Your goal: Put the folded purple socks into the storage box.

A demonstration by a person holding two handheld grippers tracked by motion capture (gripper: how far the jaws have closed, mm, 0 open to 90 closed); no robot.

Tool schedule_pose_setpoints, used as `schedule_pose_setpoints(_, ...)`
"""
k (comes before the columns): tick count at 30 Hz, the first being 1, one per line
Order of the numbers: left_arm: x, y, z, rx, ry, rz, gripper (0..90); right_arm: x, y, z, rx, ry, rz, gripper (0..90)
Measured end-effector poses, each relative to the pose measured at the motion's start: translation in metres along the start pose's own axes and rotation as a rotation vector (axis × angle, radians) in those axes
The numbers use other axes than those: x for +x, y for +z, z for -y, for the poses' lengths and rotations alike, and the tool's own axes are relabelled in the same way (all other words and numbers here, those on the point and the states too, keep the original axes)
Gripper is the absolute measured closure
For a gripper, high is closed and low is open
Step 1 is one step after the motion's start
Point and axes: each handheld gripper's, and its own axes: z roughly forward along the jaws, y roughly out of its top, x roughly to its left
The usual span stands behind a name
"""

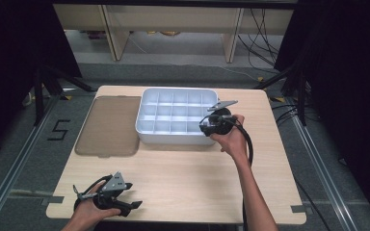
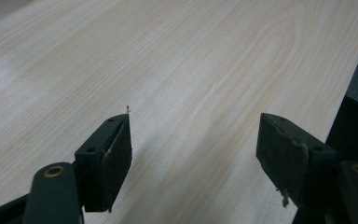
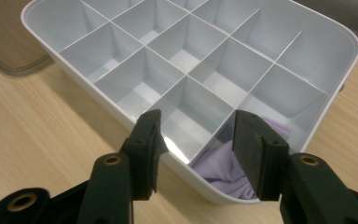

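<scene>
A white tray (image 1: 173, 138) divided into several compartments stands at the back middle of the table. In the right gripper view a lilac cloth (image 3: 219, 170) lies bunched in the tray's (image 3: 345, 42) nearest corner compartment. My right gripper (image 1: 208, 121) hovers over that near right corner. Its jaws (image 3: 198, 140) stand apart above the cloth, and the pads press on nothing. Near the front left edge of the table my left gripper (image 1: 131, 196) rests in a hand. Its jaws (image 2: 196, 140) are wide open over bare wood.
A flat brownish translucent lid (image 1: 108, 126) lies on the table just left of the tray, and its corner (image 3: 4, 37) appears in the right gripper view. The wooden tabletop (image 1: 183, 183) spreads between the two hands. Dark floor and cables surround the table.
</scene>
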Motion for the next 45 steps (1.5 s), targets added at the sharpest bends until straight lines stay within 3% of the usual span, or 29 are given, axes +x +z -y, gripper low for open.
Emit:
schedule_pose_setpoints(6, 0.000, 0.000, 0.000, -0.002, -0.002, 0.000, 26.2, 0.010, -0.002, 0.006, -0.003, 0.035, -0.025, 51.9)
schedule_pose_setpoints(10, 0.001, 0.000, 0.000, -0.001, 0.004, 0.001, 26.2, 0.012, -0.002, 0.009, -0.023, 0.011, -0.035, 51.4)
schedule_pose_setpoints(16, 0.000, 0.000, 0.000, -0.002, -0.002, -0.001, 26.2, 0.021, -0.001, 0.014, -0.063, 0.029, -0.048, 49.4)
schedule_pose_setpoints(19, 0.001, 0.000, 0.000, 0.003, 0.011, -0.002, 26.2, 0.027, 0.000, 0.016, -0.058, 0.034, -0.064, 47.3)
schedule_pose_setpoints(23, -0.001, 0.000, 0.000, -0.016, -0.014, 0.008, 26.2, 0.028, -0.001, 0.018, -0.082, 0.019, -0.074, 45.7)
schedule_pose_setpoints(26, 0.001, -0.001, 0.000, -0.002, 0.013, -0.002, 26.2, 0.033, -0.002, 0.020, -0.062, 0.035, -0.084, 43.0)
schedule_pose_setpoints(27, 0.001, -0.001, 0.000, -0.007, 0.004, -0.002, 26.3, 0.033, -0.001, 0.021, -0.073, 0.018, -0.090, 42.4)
schedule_pose_setpoints(29, 0.000, -0.002, 0.000, -0.010, 0.005, 0.005, 26.3, 0.036, -0.003, 0.022, -0.064, 0.035, -0.088, 40.6)
schedule_pose_setpoints(31, 0.001, -0.001, 0.000, -0.006, 0.010, 0.001, 26.2, 0.038, -0.002, 0.023, -0.094, 0.034, -0.088, 37.8)
schedule_pose_setpoints(34, 0.001, -0.001, 0.000, -0.006, 0.008, 0.000, 26.2, 0.039, -0.003, 0.024, -0.080, 0.012, -0.093, 36.8)
schedule_pose_setpoints(35, 0.000, -0.001, 0.000, -0.006, -0.013, -0.007, 26.2, 0.042, -0.004, 0.024, -0.093, 0.033, -0.086, 35.8)
schedule_pose_setpoints(38, 0.002, -0.001, 0.000, -0.003, 0.012, -0.002, 26.2, 0.044, -0.006, 0.024, -0.083, 0.028, -0.096, 35.2)
schedule_pose_setpoints(39, 0.002, -0.001, 0.000, -0.002, 0.013, -0.002, 26.2, 0.046, -0.006, 0.025, -0.090, 0.047, -0.115, 35.0)
schedule_pose_setpoints(40, 0.001, -0.001, 0.000, -0.005, -0.012, -0.004, 26.2, 0.046, -0.006, 0.025, -0.093, 0.036, -0.111, 34.9)
schedule_pose_setpoints(43, 0.001, -0.002, 0.000, -0.006, 0.005, -0.001, 26.2, 0.047, -0.007, 0.026, -0.087, 0.031, -0.102, 34.8)
schedule_pose_setpoints(45, 0.000, -0.001, 0.000, -0.007, -0.011, -0.005, 26.2, 0.048, -0.008, 0.027, -0.086, 0.023, -0.101, 34.8)
